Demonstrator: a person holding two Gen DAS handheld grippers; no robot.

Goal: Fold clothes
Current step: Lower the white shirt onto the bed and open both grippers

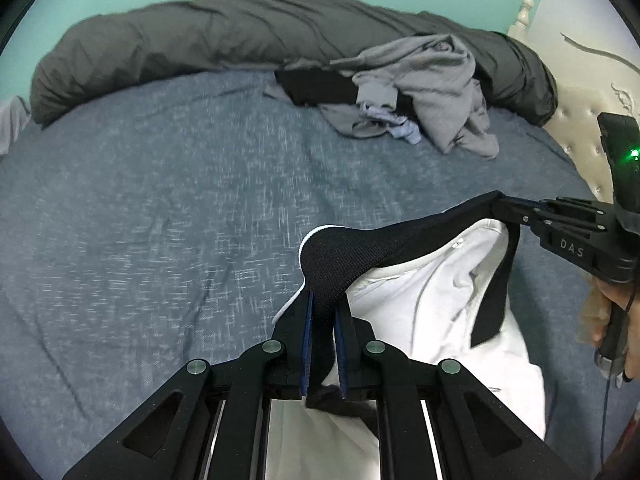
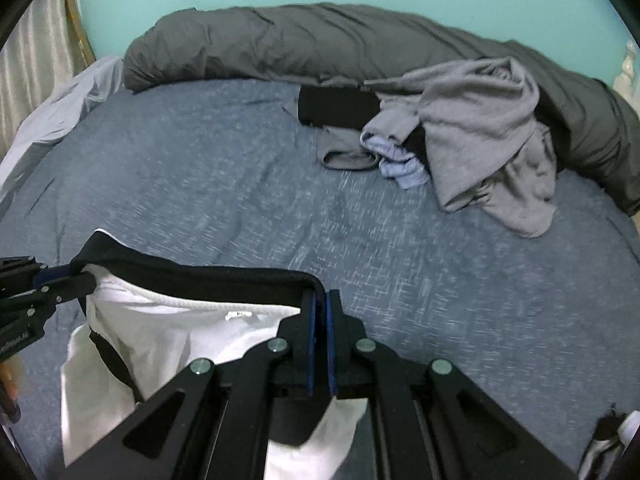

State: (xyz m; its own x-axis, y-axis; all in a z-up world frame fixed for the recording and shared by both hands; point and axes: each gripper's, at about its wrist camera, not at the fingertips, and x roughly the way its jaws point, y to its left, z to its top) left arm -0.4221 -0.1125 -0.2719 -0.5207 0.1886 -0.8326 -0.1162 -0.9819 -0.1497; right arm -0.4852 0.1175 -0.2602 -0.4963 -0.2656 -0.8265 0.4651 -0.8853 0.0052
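Observation:
I hold a white garment with a black waistband [image 1: 348, 256] between both grippers, above the blue bedspread [image 1: 160, 200]. My left gripper [image 1: 324, 300] is shut on one end of the band. My right gripper [image 2: 320, 300] is shut on the other end; it also shows in the left wrist view [image 1: 500, 204]. The band [image 2: 192, 274] stretches between them and the white cloth [image 2: 160, 340] hangs below. The left gripper shows at the left edge of the right wrist view [image 2: 86, 278].
A pile of grey, black and light blue clothes [image 1: 420, 92] lies at the far right of the bed [image 2: 460, 132]. A rolled dark grey duvet [image 1: 200, 44] runs along the teal wall. A cream tufted headboard [image 1: 580, 128] is at the right.

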